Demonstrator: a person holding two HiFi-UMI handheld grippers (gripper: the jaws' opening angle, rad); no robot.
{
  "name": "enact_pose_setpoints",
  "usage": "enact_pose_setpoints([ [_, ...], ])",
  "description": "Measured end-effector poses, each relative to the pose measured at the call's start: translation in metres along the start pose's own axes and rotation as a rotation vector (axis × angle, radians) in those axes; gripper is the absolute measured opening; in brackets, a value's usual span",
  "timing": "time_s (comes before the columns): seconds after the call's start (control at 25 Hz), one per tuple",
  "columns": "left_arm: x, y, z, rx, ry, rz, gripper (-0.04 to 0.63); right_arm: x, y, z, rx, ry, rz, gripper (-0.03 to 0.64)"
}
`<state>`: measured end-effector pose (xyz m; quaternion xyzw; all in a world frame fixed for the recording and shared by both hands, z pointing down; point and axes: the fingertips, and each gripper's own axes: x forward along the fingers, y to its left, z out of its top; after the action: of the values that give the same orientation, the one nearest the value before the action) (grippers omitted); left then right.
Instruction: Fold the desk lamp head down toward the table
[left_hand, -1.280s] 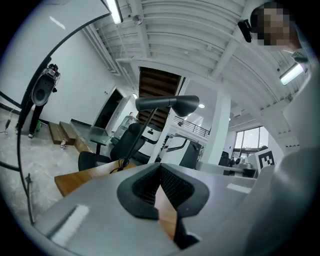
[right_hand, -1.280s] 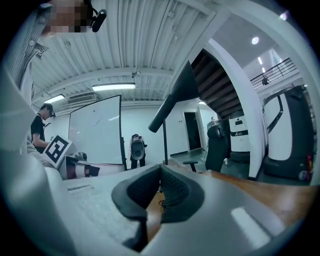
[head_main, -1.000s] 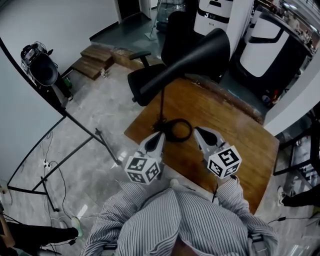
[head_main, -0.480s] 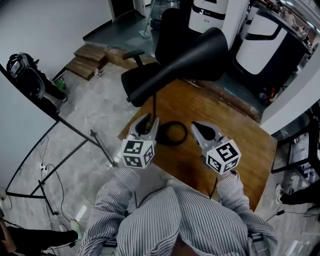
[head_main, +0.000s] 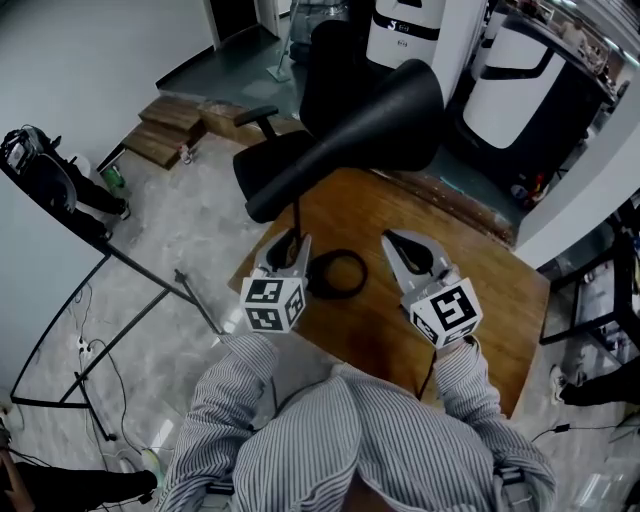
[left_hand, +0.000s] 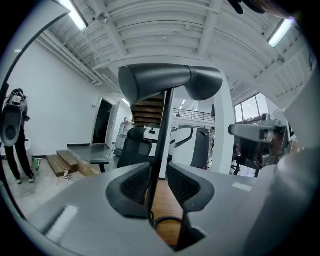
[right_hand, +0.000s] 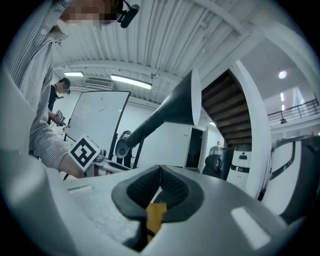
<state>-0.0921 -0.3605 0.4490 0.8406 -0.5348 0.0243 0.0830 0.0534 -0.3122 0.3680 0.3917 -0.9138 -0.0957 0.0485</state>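
Note:
The desk lamp stands on the wooden table (head_main: 455, 300), with a black cone head (head_main: 372, 112), a thin stem (head_main: 296, 212) and a ring base (head_main: 336, 273). The head (left_hand: 170, 82) sits tilted high above the table. My left gripper (head_main: 290, 246) is at the stem's lower part by the table's left edge. Its jaws are opening; the stem (left_hand: 163, 130) runs between the pads (left_hand: 136, 184) without being pressed. My right gripper (head_main: 402, 245) hovers right of the ring base, shut on nothing. In the right gripper view the right gripper (right_hand: 160, 181) looks up at the cone (right_hand: 172, 111).
A black office chair (head_main: 290, 150) stands beyond the table's far left corner. A black stand's legs (head_main: 150, 272) cross the floor at left, with wooden steps (head_main: 160, 132) behind. White machines (head_main: 520, 85) line the far right. The table's left edge lies under my left gripper.
My left gripper's jaws have opened around the stem, and it has shifted left along the table edge. The right gripper has risen slightly.

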Motion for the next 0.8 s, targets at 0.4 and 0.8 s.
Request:
enact_pose_setpoints([
  [0.4, 0.008, 0.001, 0.006, 0.017, -0.003, 0.021, 0.054, -0.003, -0.038, 0.081, -0.147, -0.128, -0.068, 0.023],
  [0.8, 0.006, 0.002, 0.006, 0.012, -0.007, 0.018, 0.054, 0.003, -0.055, 0.107, -0.138, -0.203, -0.062, 0.081],
])
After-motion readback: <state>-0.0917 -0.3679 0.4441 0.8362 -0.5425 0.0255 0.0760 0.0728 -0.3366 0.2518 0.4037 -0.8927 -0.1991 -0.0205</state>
